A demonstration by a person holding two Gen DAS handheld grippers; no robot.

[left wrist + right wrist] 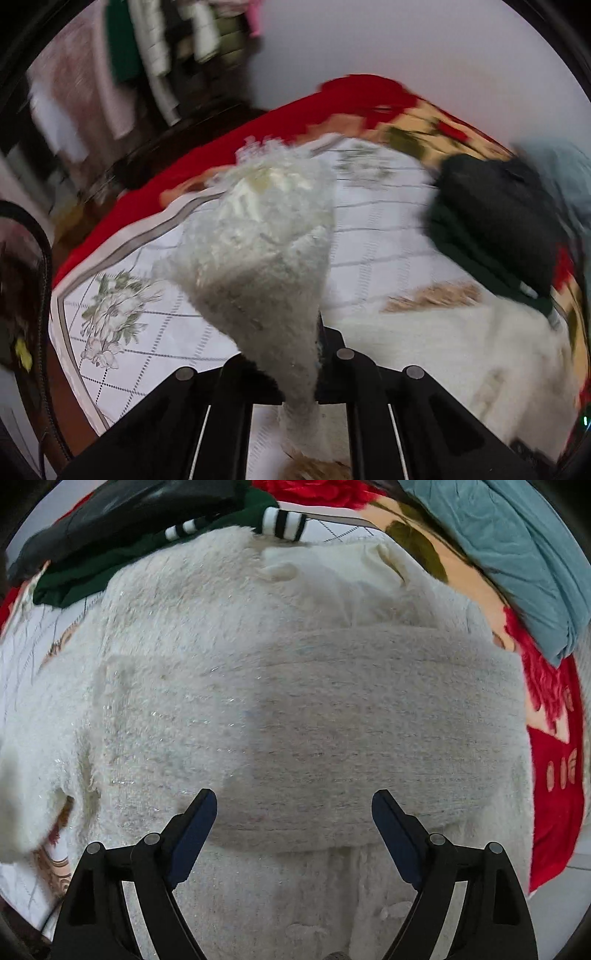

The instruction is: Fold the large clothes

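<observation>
Behind my bed (110, 236), draped in a red blanket (207, 147), I saw a plain pale wall (406, 48) and crowded hanging clothes (159, 55).

The bed (369, 236) carries a red blanket (207, 147) with a floral pattern, and over that lies a white quilted cover (155, 332) printed with grey lines and flowers. On the cover rest a fluffy white sweater (295, 709), spread flat, a dark green garment (110, 568) with striped cuffs, and something black (495, 221). A folded teal cloth (517, 554) lies on the blanket beside the sweater.
</observation>
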